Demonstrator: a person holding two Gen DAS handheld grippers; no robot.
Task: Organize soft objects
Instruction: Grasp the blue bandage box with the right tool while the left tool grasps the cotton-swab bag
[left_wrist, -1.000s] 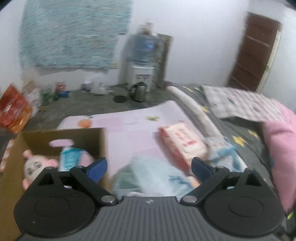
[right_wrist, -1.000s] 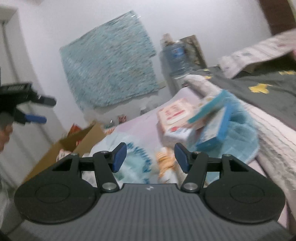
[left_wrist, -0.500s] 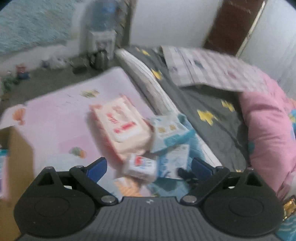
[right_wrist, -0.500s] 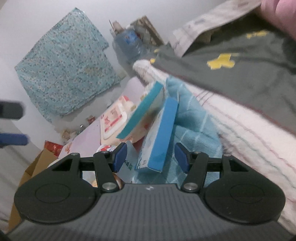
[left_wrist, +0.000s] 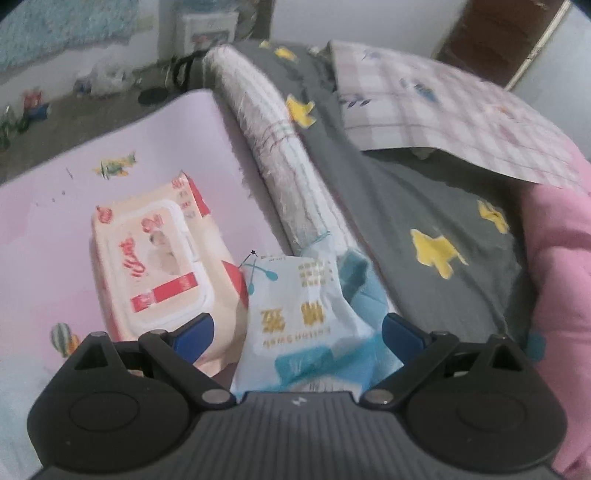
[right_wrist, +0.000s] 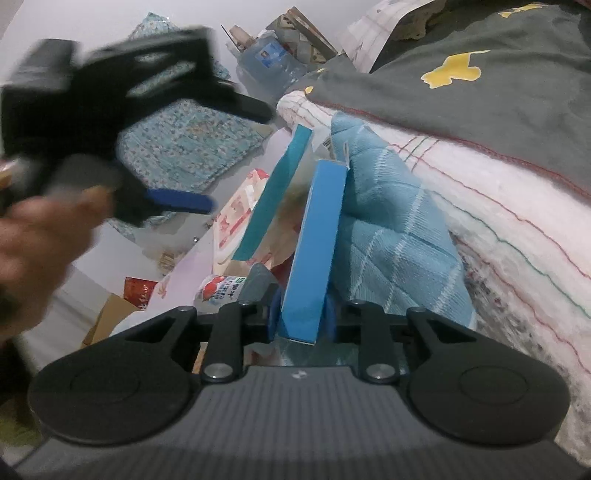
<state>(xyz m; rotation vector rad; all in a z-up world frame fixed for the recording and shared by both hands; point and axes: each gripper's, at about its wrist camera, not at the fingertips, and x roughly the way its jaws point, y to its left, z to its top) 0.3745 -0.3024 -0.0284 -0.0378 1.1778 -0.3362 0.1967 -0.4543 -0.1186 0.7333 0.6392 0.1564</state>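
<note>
In the left wrist view my left gripper (left_wrist: 295, 330) is open, its jaws on either side of a white and blue tissue pack (left_wrist: 295, 314). A peach wet-wipes pack (left_wrist: 155, 266) lies just to its left on the pink mat (left_wrist: 110, 192). In the right wrist view my right gripper (right_wrist: 301, 319) is shut on a blue pack (right_wrist: 319, 240) standing on edge against a blue checked towel (right_wrist: 391, 236). A second teal-edged pack (right_wrist: 273, 195) leans beside it. The left gripper also shows in the right wrist view (right_wrist: 122, 129), blurred, at upper left.
A rolled white blanket (left_wrist: 280, 158) and a grey star-print quilt (left_wrist: 424, 206) border the mat on the right. A pink pillow (left_wrist: 565, 277) lies far right. A cardboard box (right_wrist: 110, 317) and a small red-print pack (right_wrist: 221, 288) sit lower left in the right wrist view.
My left gripper has swung right from the cardboard box to over the tissue pack. My right gripper moved in and shut on the blue pack.
</note>
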